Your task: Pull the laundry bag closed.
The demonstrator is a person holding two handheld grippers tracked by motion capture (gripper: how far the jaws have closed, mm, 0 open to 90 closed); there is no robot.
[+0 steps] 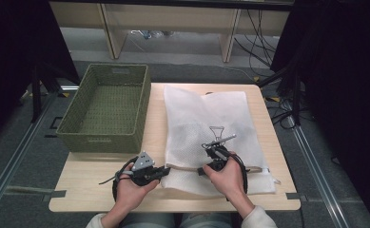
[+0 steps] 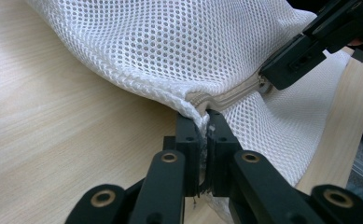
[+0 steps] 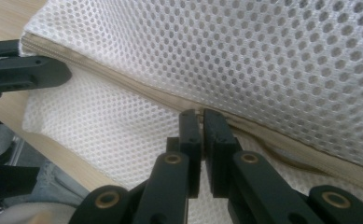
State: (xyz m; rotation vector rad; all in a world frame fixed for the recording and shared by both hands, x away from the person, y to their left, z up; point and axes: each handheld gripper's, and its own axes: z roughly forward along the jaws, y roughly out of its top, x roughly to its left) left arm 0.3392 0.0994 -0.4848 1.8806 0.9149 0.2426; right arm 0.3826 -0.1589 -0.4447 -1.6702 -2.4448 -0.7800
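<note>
A white mesh bag [image 1: 206,118] lies flat on the wooden table [image 1: 87,185], its beige zipper [image 1: 182,167] running along the near edge. My left gripper [image 1: 165,171] is shut on the bag's near left corner, where the zipper ends; in the left gripper view the mesh bag [image 2: 179,42] is pinched at the left gripper [image 2: 202,122]. My right gripper [image 1: 202,170] is shut on the zipper a little to the right. In the right gripper view the right gripper [image 3: 200,114] meets the zipper [image 3: 272,135]. Whether it holds the slider is hidden.
A green woven basket [image 1: 99,138] stands at the table's left, beside the bag. A black binder clip [image 1: 217,130] rests at the middle of the bag. Cables trail over the floor beyond the table's far right.
</note>
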